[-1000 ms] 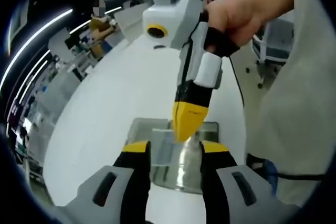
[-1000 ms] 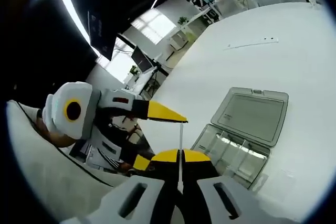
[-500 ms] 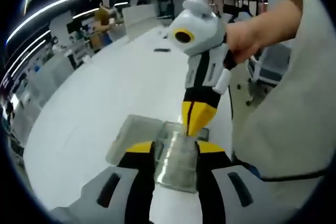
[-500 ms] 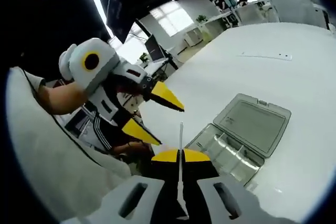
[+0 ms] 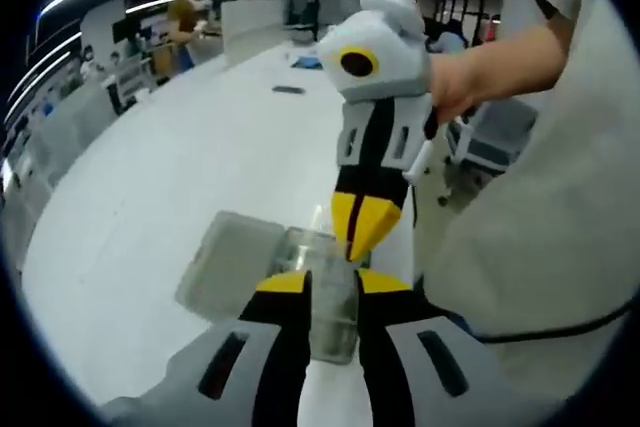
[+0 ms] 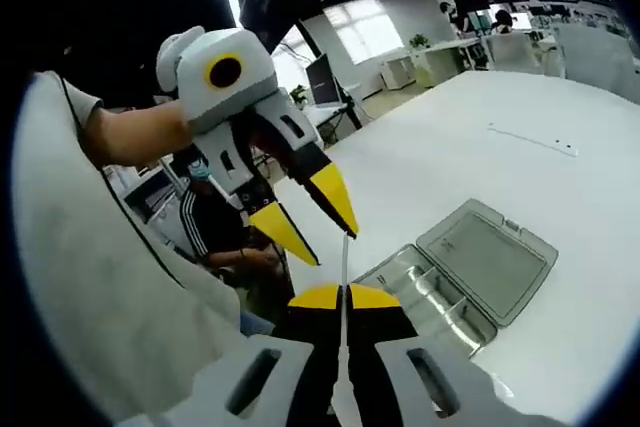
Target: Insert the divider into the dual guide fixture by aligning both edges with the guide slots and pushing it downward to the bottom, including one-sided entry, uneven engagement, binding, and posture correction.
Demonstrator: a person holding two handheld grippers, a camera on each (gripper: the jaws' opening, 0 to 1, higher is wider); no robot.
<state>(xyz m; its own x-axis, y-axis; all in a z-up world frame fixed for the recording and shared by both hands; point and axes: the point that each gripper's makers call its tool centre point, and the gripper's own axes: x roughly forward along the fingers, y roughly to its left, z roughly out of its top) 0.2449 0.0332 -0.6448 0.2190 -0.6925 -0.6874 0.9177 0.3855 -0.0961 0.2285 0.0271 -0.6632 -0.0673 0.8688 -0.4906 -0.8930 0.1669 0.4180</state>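
**A:** Where is the divider?

**B:** The divider point(image 6: 343, 277) is a thin clear sheet, seen edge-on in the right gripper view. The right hand-held gripper point(image 6: 344, 297) has its yellow-tipped jaws closed flat on it, and the sheet's free end sticks out past the tips. In the left gripper view the same right hand-held gripper point(image 5: 365, 232) comes down from above, jaws together, its tips just over the box.

**A:** And the left one?

**B:** In its own view the left hand-held gripper point(image 5: 331, 282) has its jaws apart by a narrow gap and holds nothing; the box shows through the gap. In the right gripper view the left hand-held gripper point(image 6: 315, 217) comes in from the left with jaws parted, one yellow tip right at the divider's free end. I cannot tell whether it touches the sheet.

**A:** Where is the fixture?

**B:** A clear plastic box point(image 6: 425, 292) lies on the white surface point(image 6: 470, 162), lid point(image 6: 487, 257) folded flat open beside it. Ribs inside split the box into compartments. The divider is held above and beside it, not in any slot. In the left gripper view the box point(image 5: 320, 287) lies straight ahead of the jaws, its lid point(image 5: 228, 262) to the left.

**A:** Anything else?

**B:** A hand point(image 5: 452, 87) grips the right tool. A seated person point(image 6: 215, 232) is behind the left tool.
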